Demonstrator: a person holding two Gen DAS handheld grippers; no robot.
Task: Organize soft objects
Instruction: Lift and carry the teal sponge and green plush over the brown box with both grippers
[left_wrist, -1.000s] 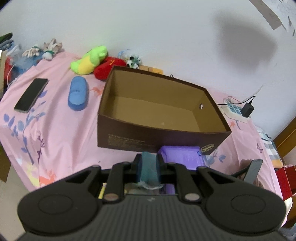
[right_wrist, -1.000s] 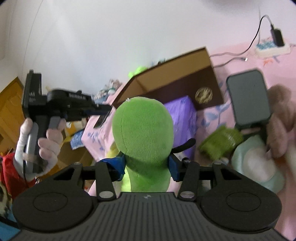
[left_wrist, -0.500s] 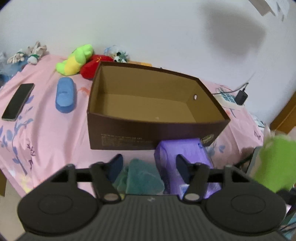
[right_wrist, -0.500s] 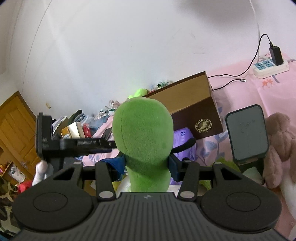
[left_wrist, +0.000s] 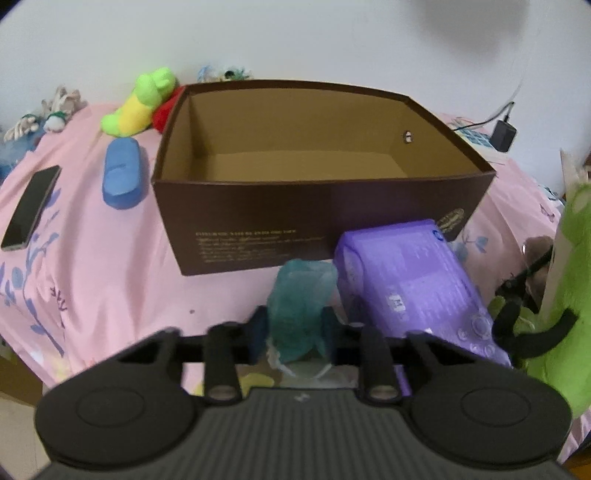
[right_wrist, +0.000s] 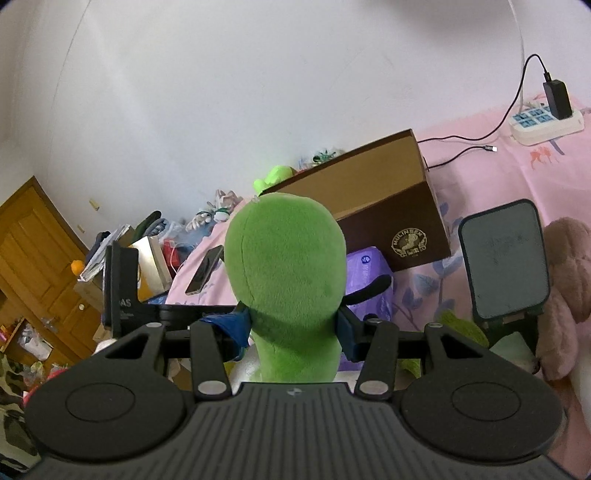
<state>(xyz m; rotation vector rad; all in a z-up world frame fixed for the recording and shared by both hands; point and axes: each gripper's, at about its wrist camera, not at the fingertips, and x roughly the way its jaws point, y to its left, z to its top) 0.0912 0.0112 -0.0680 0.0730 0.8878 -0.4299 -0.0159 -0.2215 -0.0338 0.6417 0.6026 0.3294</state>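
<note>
A: What is the left gripper (left_wrist: 293, 330) doing?

B: Its jaws are closing with a crumpled teal bag (left_wrist: 301, 295) sitting between them. The blue pads (left_wrist: 259, 328) are pressing against the bag's sides at the near edge of the pink sheet (left_wrist: 85, 258).

A: And where is the bag lying?

B: Just in front of the near wall of the brown cardboard box (left_wrist: 258, 206), right beside a purple pack (left_wrist: 413, 284) that is leaning against the box on the right.

A: Is anything sitting in the box?

B: Only its bare cardboard floor is showing.

A: What about the right gripper (right_wrist: 295, 325)?

B: It is gripping a green plush toy (right_wrist: 288, 277), standing upright between its pads, jaws set fairly wide around it.

A: What else is lying around?

B: To the left of the box, a blue case (left_wrist: 122, 177) and, further left, a dark phone (left_wrist: 31, 206). At the far left corner, a green-and-yellow plush (left_wrist: 140, 103) is resting beside a red one (left_wrist: 164, 114).
</note>
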